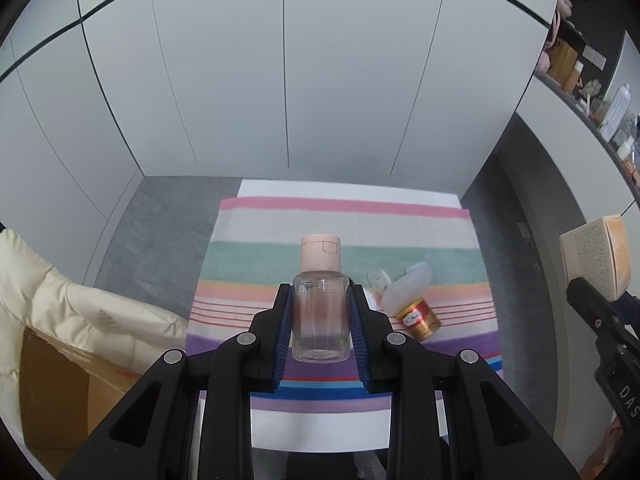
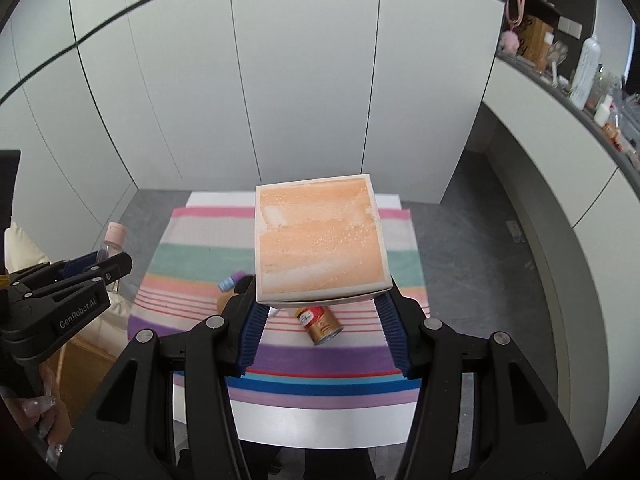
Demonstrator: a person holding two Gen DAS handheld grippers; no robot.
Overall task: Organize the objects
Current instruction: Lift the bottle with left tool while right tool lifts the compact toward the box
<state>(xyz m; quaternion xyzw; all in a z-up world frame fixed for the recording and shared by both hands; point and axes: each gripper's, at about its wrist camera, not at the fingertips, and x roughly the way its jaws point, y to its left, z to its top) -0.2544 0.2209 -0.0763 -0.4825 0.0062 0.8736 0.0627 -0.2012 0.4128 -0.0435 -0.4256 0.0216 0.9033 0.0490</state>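
Note:
My left gripper (image 1: 320,300) is shut on a clear plastic bottle (image 1: 319,320) with a pink flip cap, held upright above the striped cloth (image 1: 340,216). It also shows at the left of the right wrist view, with the bottle (image 2: 110,254) in it. My right gripper (image 2: 322,304) is shut on an orange and white box (image 2: 320,240), held above the cloth (image 2: 200,256). That box (image 1: 596,256) shows at the right edge of the left wrist view. A small red and gold can (image 1: 420,316) lies on its side on the cloth, also in the right wrist view (image 2: 320,324).
A clear lidded container (image 1: 400,284) lies beside the can. A small bottle with a blue label (image 2: 228,282) lies on the cloth, partly behind my right finger. A cardboard box (image 1: 60,392) with a cream quilted cloth (image 1: 48,300) stands at the left. Shelves with bottles (image 2: 584,72) run along the right.

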